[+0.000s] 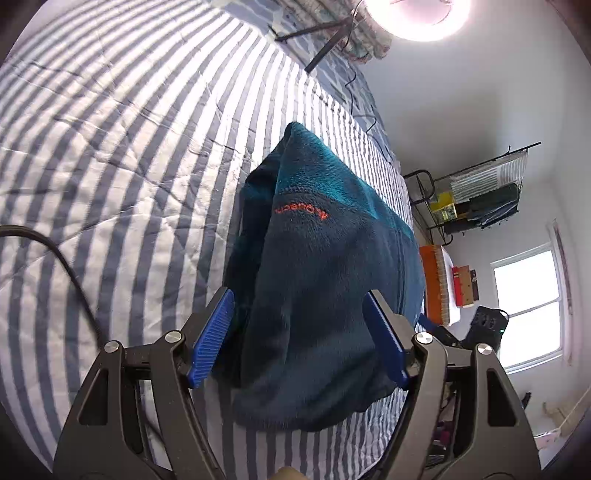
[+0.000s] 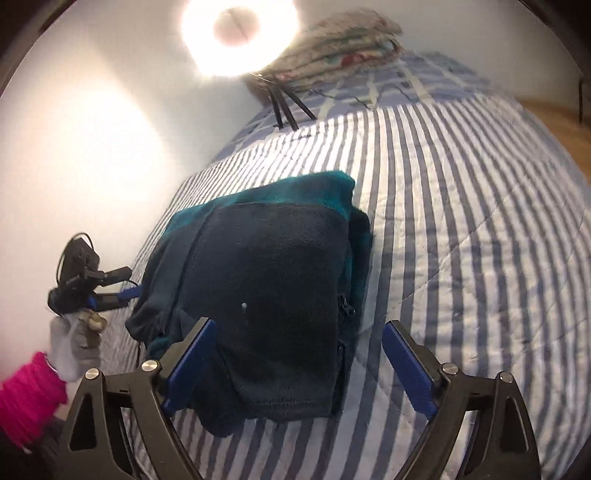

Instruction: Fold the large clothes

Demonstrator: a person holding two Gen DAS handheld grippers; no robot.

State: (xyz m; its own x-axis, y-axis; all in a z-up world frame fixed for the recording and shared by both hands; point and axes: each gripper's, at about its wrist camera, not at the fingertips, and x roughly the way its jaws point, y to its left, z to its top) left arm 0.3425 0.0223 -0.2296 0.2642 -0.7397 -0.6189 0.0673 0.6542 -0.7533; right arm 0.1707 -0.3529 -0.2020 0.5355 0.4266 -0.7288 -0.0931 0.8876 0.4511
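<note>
My fleece (image 1: 325, 280) lies folded into a compact bundle on the striped bed (image 1: 110, 147), both my left gripper (image 1: 299, 339) and right gripper (image 2: 299, 362) spread wide and holding nothing, so I judge little remains beyond tidying.

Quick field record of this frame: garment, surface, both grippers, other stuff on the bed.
garment: teal and navy fleece jacket, folded into a compact stack, orange logo on top
surface: striped bedspread, jacket lies near its edge
left gripper: open, pads either side of the jacket's near end, not pressing
right gripper: open, wide, jacket corner between the jaws, not gripped
hand: grey glove, pink sleeve
other: ring light on tripod, folded blanket at far end
</note>
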